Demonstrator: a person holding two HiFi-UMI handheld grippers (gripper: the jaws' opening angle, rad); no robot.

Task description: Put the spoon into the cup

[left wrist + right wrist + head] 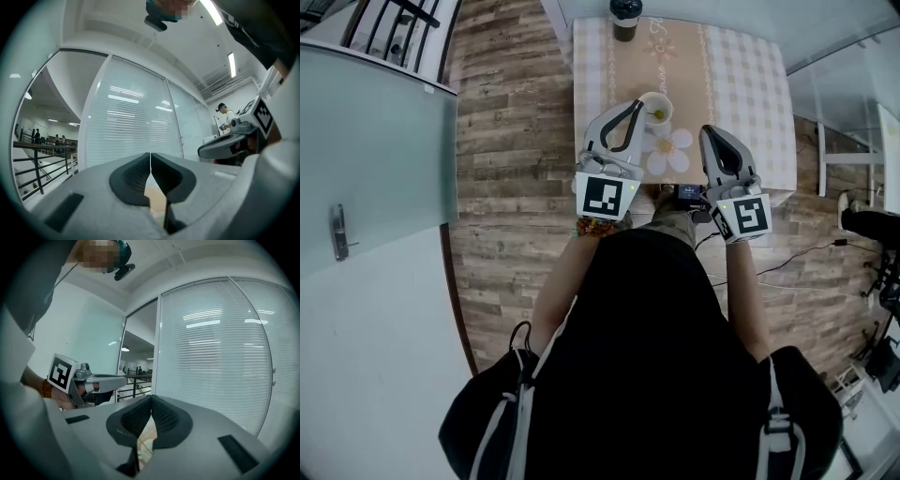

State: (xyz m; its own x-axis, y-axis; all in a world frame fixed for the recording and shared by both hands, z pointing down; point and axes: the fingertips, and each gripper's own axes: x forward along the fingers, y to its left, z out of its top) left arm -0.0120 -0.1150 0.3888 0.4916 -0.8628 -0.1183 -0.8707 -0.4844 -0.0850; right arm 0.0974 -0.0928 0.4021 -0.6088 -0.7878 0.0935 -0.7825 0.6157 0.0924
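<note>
A white cup (655, 110) stands on the checked tablecloth of a small table (750, 84); a small yellow-green speck shows inside it, and I cannot make out a spoon. My left gripper (634, 105) is held over the table's near part, its tip just left of the cup, jaws shut with nothing between them (150, 154). My right gripper (711, 132) hovers to the right of the cup, also shut and empty (151, 397). Both gripper views look out at window blinds, not at the table.
A dark lidded cup (625, 17) stands at the table's far edge. A small black device (689, 195) lies at the near edge. A glass panel (375, 159) is on the left; cables and a white frame (844, 159) are on the right.
</note>
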